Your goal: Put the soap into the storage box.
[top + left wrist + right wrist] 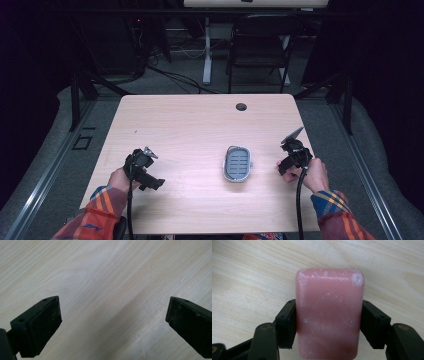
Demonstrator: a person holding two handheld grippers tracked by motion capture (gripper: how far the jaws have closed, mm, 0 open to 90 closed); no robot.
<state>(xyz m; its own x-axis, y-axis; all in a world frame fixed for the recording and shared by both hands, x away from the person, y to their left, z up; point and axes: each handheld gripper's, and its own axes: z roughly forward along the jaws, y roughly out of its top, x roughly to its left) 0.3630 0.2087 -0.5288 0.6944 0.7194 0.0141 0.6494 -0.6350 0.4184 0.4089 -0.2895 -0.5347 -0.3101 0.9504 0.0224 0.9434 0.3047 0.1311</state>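
The right hand-held gripper (pixel 329 322) clamps a pink soap bar (pixel 329 315) by its two long sides, held near the counter's (pixel 200 120) right edge. A grey slotted soap dish (pixel 237 163) lies on the counter between the two hands, apart from both. The left hand-held gripper (pixel 112 320) is released, its jaws spread wide over bare wood near the left edge.
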